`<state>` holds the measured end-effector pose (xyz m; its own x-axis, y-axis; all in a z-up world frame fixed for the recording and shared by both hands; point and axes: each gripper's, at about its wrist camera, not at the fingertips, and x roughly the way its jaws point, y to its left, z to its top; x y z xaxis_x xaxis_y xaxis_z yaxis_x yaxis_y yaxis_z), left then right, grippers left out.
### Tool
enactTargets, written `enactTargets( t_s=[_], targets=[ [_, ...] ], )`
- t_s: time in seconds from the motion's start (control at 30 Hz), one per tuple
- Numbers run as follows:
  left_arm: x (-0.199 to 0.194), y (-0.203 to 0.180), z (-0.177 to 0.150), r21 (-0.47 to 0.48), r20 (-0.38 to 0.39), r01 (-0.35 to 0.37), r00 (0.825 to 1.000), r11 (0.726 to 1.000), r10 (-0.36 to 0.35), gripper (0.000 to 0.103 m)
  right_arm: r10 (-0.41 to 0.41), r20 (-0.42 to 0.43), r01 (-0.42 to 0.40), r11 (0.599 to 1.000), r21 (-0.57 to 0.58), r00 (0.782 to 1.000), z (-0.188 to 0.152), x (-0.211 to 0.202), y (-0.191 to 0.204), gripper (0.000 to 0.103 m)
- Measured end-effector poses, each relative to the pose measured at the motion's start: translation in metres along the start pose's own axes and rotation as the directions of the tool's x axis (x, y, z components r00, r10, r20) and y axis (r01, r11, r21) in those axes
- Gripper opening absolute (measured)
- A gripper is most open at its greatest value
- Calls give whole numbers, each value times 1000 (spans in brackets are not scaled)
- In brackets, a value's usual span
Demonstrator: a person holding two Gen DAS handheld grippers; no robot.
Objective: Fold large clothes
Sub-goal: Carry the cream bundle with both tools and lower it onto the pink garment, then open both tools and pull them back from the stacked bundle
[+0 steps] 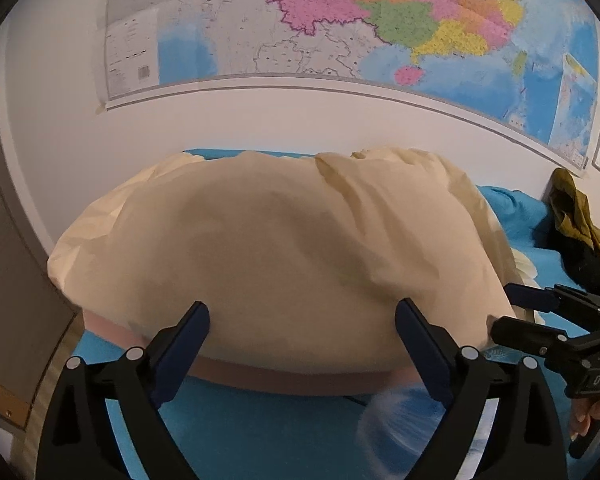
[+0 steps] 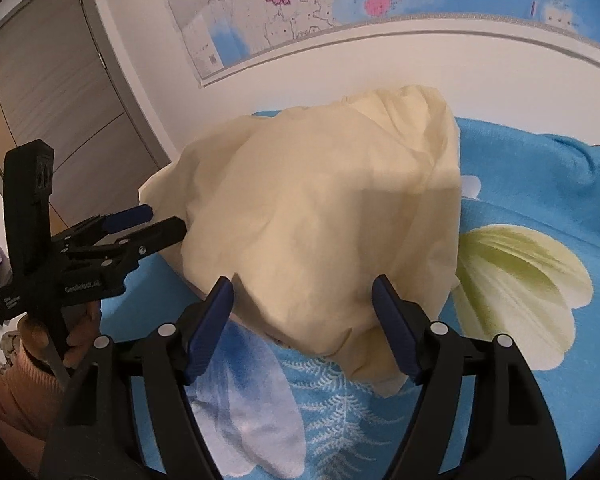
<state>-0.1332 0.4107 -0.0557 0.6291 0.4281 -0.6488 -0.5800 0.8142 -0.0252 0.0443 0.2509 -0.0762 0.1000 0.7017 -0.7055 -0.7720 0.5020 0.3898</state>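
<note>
The cream garment [image 1: 268, 248] is covering the blue floral bedsheet [image 2: 540, 184], hiding its far edge; left gripper [image 1: 302, 320] and right gripper [image 2: 302, 296] are hovering, fingers apart.

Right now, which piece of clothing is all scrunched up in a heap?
The olive-brown jacket, crumpled by the wall to the right. The cream garment lies spread on the blue bedsheet before the open left gripper.

- A coloured wall map [image 1: 340, 28] is seen at 12 o'clock.
- A blue floral bedsheet [image 2: 540, 184] is spread below.
- A grey door [image 2: 52, 100] is seen at 9 o'clock.
- Dark clothing [image 1: 580, 224] is heaped at 3 o'clock.
</note>
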Motion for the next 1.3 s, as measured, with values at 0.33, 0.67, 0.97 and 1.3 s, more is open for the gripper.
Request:
enactTargets(
  t_s=[0.33, 0.67, 0.97, 1.3],
  targets=[
    [-20, -17, -14, -48, 9, 0, 1000, 999, 1, 96, -49, 32, 51, 997, -53, 998, -8, -10, 15, 82],
    [-39, -25, -23, -86, 24, 0, 1000, 996, 3, 96, -45, 52, 46, 998, -32, 998, -11, -22, 13, 84],
    [-51, -35, -37, -90, 12, -28, 1000, 996, 29, 96, -51, 88, 54, 998, -29, 995, -30, -41, 23, 92],
    [-66, -45, -48, -84, 18, -60, 998, 995, 62, 96, -66, 114, 72, 996, -50, 991, -48, -55, 36, 97]
  ],
)
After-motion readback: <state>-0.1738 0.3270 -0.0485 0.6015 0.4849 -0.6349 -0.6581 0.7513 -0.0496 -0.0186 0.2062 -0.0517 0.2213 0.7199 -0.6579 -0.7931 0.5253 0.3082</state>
